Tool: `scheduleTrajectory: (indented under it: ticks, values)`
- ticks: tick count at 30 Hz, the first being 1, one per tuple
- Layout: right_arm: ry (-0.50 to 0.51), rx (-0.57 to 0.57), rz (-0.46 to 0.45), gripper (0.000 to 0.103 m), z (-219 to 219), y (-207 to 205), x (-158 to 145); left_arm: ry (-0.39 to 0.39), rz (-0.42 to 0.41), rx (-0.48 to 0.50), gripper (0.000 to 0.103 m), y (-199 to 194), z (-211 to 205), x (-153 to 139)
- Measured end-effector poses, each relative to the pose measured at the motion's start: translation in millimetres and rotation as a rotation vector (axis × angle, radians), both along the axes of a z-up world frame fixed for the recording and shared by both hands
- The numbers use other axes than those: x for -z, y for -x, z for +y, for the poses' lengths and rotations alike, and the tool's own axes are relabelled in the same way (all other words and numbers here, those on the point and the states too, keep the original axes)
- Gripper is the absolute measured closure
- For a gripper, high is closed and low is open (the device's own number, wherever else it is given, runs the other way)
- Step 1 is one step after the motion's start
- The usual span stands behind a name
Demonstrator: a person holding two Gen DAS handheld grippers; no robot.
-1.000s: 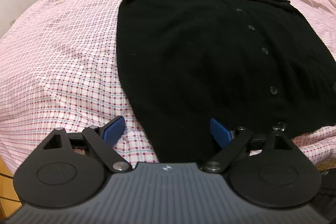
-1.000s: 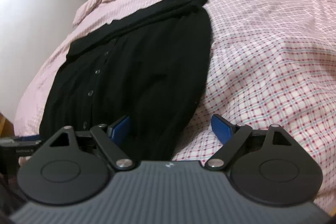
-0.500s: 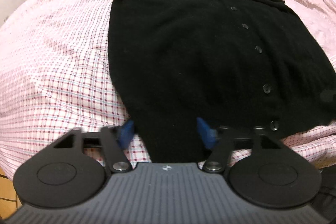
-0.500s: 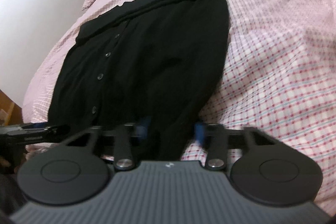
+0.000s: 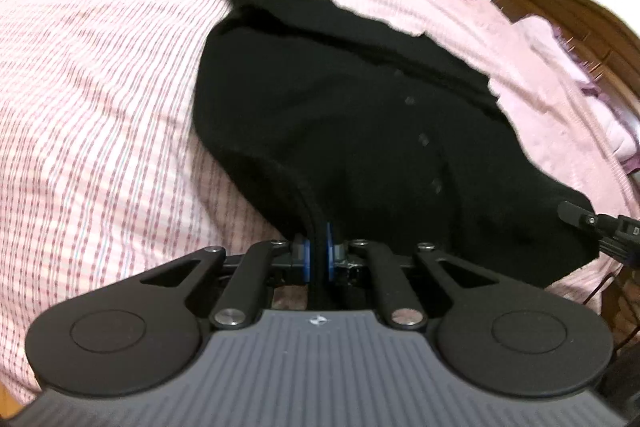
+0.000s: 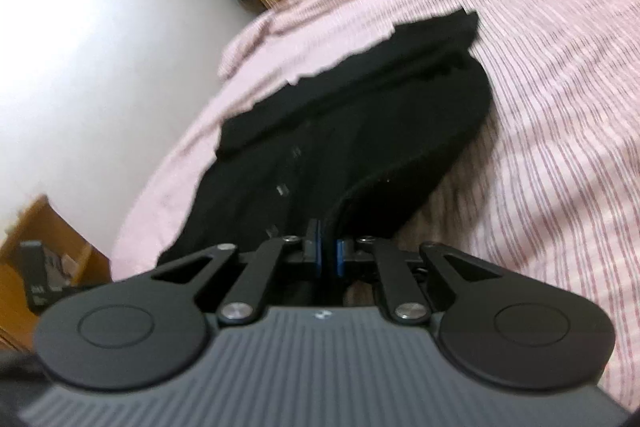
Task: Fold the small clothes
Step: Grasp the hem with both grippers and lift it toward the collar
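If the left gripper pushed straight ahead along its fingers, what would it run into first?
The left gripper is shut on the near edge of the black cardigan, so it would probably push straight into that lifted cloth, then the pink checked bedsheet under it. Depth there is hard to judge.

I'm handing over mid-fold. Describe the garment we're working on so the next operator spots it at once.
Look at the bed with the pink checked sheet; the black cardigan lies on it. Both near hem corners are pinched, by the left gripper and the right gripper. It is the only dark item there, with a row of buttons.
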State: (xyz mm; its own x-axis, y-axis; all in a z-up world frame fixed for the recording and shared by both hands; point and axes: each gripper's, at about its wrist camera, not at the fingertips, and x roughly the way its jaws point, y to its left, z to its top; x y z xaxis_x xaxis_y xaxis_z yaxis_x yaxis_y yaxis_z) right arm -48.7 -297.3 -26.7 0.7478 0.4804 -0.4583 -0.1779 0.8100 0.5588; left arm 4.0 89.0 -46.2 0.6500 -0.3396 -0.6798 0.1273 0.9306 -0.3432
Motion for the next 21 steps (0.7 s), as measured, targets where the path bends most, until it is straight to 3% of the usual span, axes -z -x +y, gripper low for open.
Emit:
scheduleTrajectory:
  ticks: [11,21]
  values:
    - [-0.057,0.072,-0.158,0.094,-13,-29,-37,0.052,-0.149,-0.028,0.095,-35,1,-51]
    - [-0.071,0.207,-0.235,0.094,-22,-88,-59,0.051,-0.251,-0.091,0.095,-117,-17,-96]
